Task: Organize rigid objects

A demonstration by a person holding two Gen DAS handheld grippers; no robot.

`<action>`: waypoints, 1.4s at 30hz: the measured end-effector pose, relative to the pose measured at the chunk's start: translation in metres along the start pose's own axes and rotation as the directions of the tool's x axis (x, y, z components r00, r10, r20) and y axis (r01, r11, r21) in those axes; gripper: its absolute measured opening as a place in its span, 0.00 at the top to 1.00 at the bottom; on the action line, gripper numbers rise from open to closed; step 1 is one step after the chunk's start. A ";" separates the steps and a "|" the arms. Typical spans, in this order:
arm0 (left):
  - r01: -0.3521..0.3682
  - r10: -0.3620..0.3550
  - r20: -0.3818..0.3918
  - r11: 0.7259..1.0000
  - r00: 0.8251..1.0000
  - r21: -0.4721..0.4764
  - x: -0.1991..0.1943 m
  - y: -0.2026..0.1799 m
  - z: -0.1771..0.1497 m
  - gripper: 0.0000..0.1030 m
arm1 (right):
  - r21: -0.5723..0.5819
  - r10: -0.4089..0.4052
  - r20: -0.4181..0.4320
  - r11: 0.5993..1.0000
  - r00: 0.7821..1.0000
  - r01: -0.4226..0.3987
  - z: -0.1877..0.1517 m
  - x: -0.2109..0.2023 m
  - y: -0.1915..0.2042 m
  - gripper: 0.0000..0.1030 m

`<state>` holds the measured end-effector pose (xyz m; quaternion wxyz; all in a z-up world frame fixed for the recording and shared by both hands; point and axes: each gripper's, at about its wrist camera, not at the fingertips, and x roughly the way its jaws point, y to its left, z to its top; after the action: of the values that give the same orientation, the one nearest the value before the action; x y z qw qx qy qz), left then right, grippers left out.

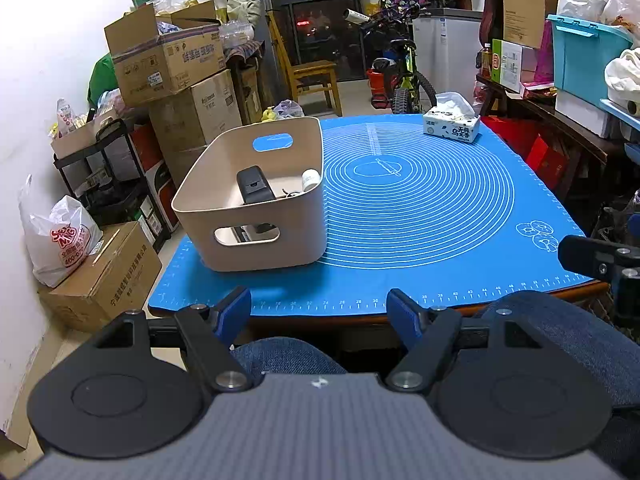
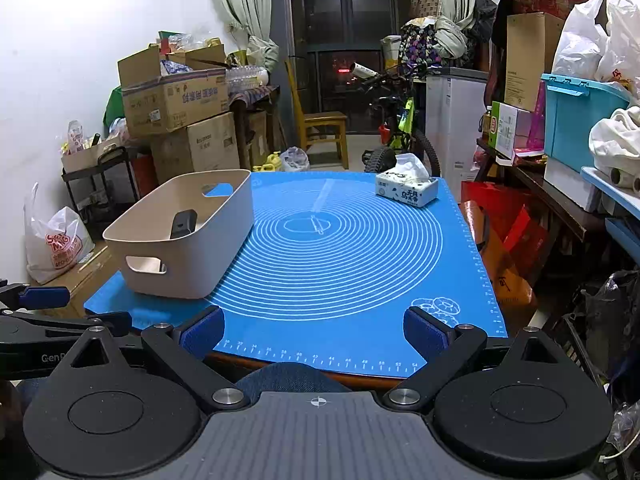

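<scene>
A: How are my claws?
B: My left gripper point(image 1: 319, 312) is spread with nothing between its pads; my right gripper point(image 2: 314, 330) likewise, both at the near edge of the blue mat point(image 1: 420, 216).
A: And the objects?
B: In the beige bin point(image 1: 256, 204) far left: a black device point(image 1: 254, 186) and a white bottle point(image 1: 311, 179). A tissue box point(image 1: 451, 125) sits far right.

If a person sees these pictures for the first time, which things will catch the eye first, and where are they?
The bright blue mat with white rings covers the table and dominates both views. A beige basket stands on its left side, with a black device and a small white bottle inside. A tissue box sits at the far right corner; both open grippers, left and right, wait at the near edge.
</scene>
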<state>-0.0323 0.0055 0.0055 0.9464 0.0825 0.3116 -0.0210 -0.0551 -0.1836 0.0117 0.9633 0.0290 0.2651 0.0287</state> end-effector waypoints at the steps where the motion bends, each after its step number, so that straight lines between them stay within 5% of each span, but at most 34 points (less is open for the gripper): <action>1: 0.000 0.000 0.000 1.000 1.000 0.000 0.000 0.000 0.000 0.27 | 0.000 0.000 0.001 1.000 1.000 0.000 0.000 0.000 0.000 0.07; 42: 0.001 -0.001 0.011 1.000 1.000 0.006 -0.001 -0.001 0.000 0.27 | -0.004 0.000 -0.004 1.000 1.000 0.000 -0.004 0.003 -0.003 0.07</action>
<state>-0.0338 0.0043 0.0059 0.9478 0.0849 0.3064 -0.0227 -0.0547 -0.1864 0.0062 0.9629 0.0268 0.2670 0.0292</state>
